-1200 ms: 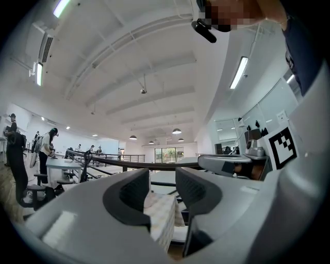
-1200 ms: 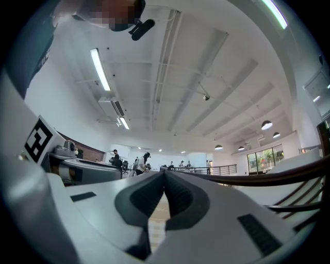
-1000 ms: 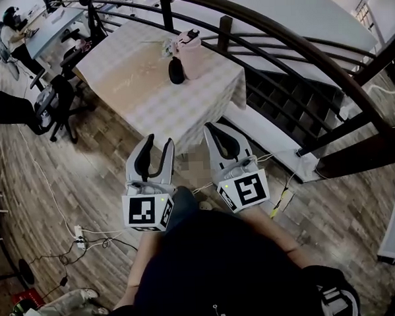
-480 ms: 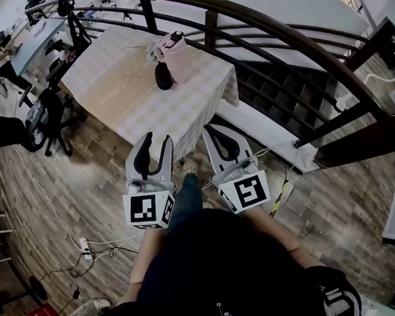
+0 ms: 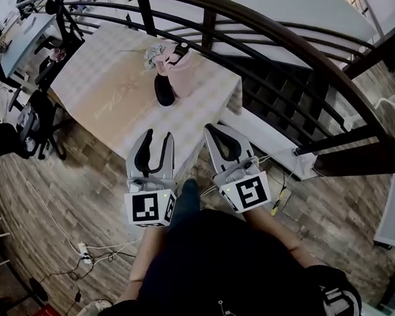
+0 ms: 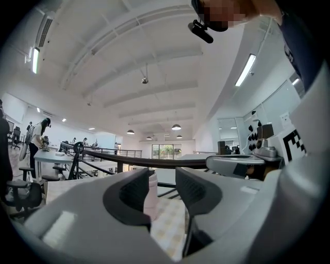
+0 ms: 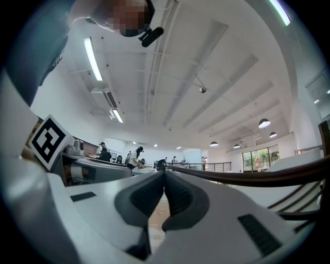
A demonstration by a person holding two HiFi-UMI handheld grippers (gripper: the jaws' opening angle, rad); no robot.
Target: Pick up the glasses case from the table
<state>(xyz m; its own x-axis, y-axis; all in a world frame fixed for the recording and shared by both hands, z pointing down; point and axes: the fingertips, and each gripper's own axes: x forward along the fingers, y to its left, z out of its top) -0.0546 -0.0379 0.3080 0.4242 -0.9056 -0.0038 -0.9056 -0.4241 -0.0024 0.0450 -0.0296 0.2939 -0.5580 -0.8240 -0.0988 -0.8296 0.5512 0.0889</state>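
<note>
Checked tablecloth (image 5: 111, 92); oval black glasses case (image 5: 162, 91); left gripper (image 5: 158, 137) apart, right gripper (image 5: 212, 129) together.

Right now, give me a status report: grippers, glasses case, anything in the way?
Left gripper open, empty; right gripper shut, empty. Glasses case on the table, untouched. Pink container close beside it.

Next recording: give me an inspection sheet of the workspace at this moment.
Surface: square table with pale checked cloth.
Job's things: dark oval glasses case lying on the cloth beside a pink soft pouch, not gripped.
Clutter: the pouch; pale flower bunch behind it.
Tools: left tool jaws apart, empty; right tool jaws together, empty.
Cables: white power strip with cords on the floor.
Surroundings: dark curved wooden railing, office chairs, wood floor.
</note>
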